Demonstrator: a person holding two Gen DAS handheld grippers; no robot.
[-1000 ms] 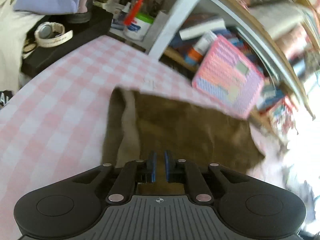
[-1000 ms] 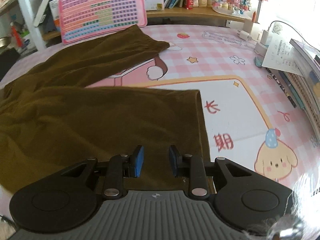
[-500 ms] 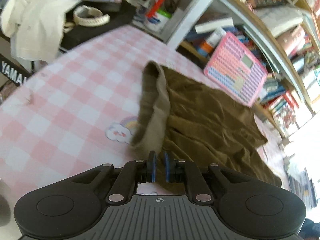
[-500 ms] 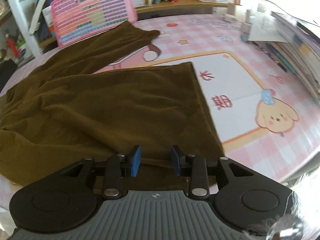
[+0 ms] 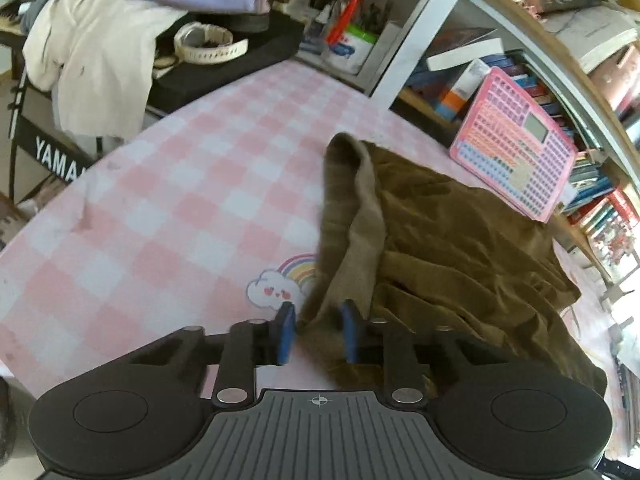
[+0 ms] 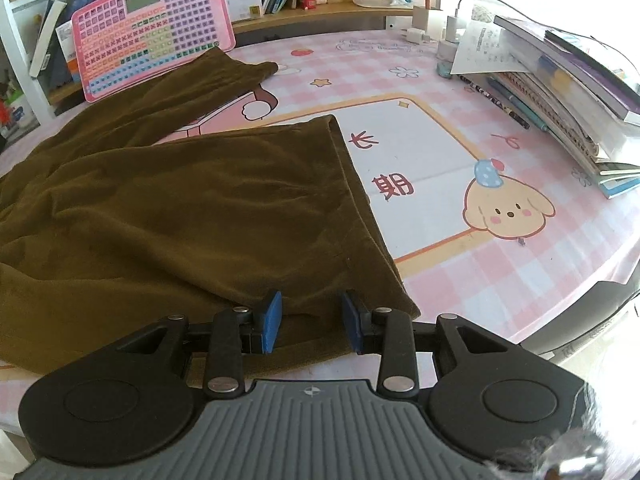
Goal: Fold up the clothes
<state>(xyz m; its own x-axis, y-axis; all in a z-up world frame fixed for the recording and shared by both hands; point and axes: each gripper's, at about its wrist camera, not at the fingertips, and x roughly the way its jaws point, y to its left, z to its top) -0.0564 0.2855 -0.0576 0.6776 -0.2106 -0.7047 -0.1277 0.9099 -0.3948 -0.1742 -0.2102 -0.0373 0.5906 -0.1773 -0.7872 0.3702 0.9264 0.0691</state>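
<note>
Now brown trousers between spread left gripper, right gripper spread, perhaps touching hem.

Trousers lie flat on the worktop, spreading ahead and left of the right gripper jaws; near leg hem sits between those jaws, far leg runs ahead-left to the keyboard toy, which leans against the shelf at the back. Book stack on the worktop far right of the jaws, pens just beside it, chargers behind. In the left view the waistband runs straight ahead from the left gripper jaws, its near end between them; trousers bulk right, bare worktop left. Watch far ahead-left, pen cup ahead.
</note>
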